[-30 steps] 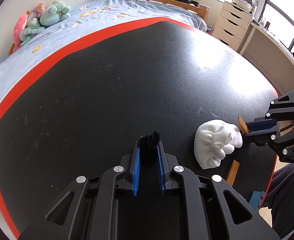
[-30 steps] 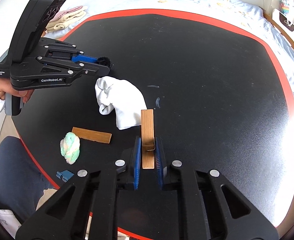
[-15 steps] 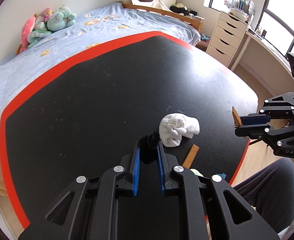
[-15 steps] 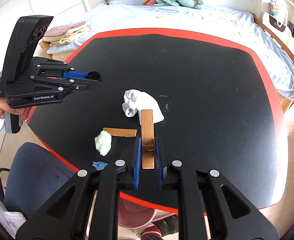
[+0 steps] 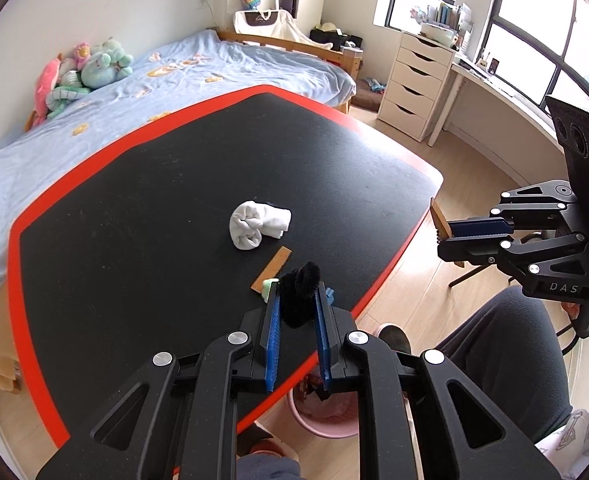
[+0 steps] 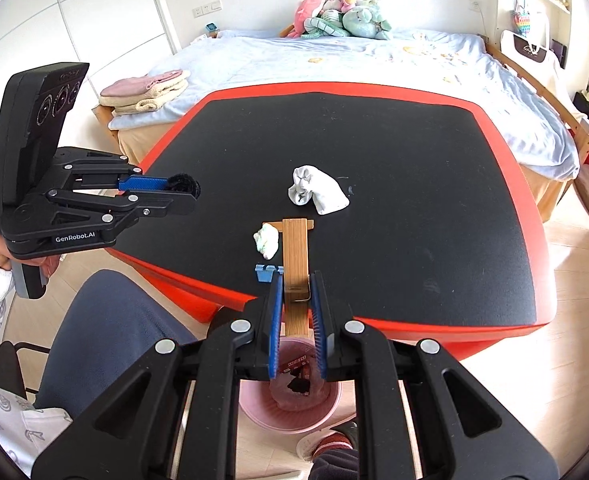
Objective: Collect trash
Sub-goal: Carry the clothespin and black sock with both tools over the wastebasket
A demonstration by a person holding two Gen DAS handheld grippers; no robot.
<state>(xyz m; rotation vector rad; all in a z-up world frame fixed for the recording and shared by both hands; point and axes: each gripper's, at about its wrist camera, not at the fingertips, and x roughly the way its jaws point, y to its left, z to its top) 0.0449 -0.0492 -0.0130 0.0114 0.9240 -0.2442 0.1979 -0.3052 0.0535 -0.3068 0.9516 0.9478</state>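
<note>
The desk [image 6: 414, 152] has a matt black top with a fine, slightly rough grain and a smooth red border along its edges, and near its front edge lie a soft white cloth sock [image 6: 318, 194], a bare wooden strip [image 5: 272, 266], a pale fluffy wad [image 6: 266, 240] and a small blue piece [image 6: 264, 273] that looks like plastic. Both grippers are matt black plastic with shiny metal screw heads and ribbed blue pads: the left gripper [image 5: 297, 306] pinches a fuzzy black pompom [image 5: 299, 290], the right gripper [image 6: 297, 308] a raw-wood clothespin [image 6: 296, 264] with a thin metal spring. Below the desk's front edge the bin [image 6: 254, 412] seems to be smooth pink plastic, though it is mostly hidden, and the floor [image 5: 434, 264] is light wood with a slight sheen.
</note>
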